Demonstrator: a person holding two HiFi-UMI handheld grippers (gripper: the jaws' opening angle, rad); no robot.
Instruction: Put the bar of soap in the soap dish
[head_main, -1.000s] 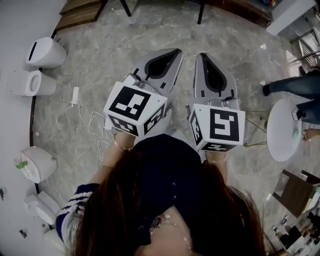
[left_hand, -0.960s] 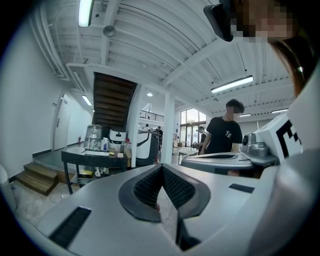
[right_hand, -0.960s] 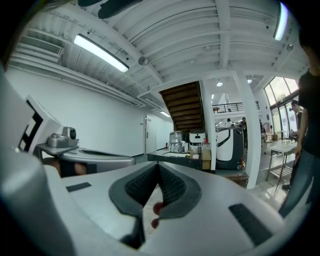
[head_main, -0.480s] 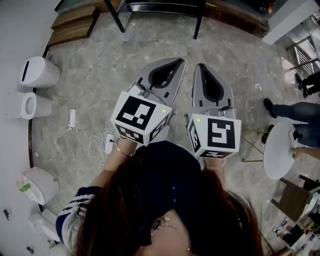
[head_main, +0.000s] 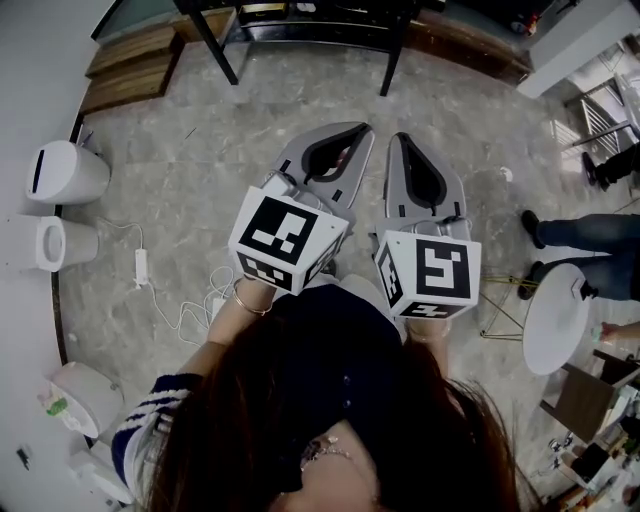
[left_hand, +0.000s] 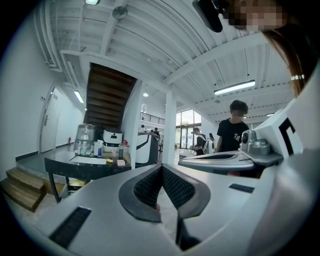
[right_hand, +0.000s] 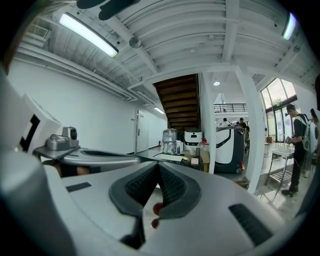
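Small pale block (left_hand: 121, 162) on dark table (left_hand: 80, 169)

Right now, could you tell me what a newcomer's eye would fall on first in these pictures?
The left gripper and right gripper fill the middle of the head view, side by side, both shut and empty, each with a black-and-white marker cube at its back. Ahead of them stands a dark table with bottles and small things, too small to name.
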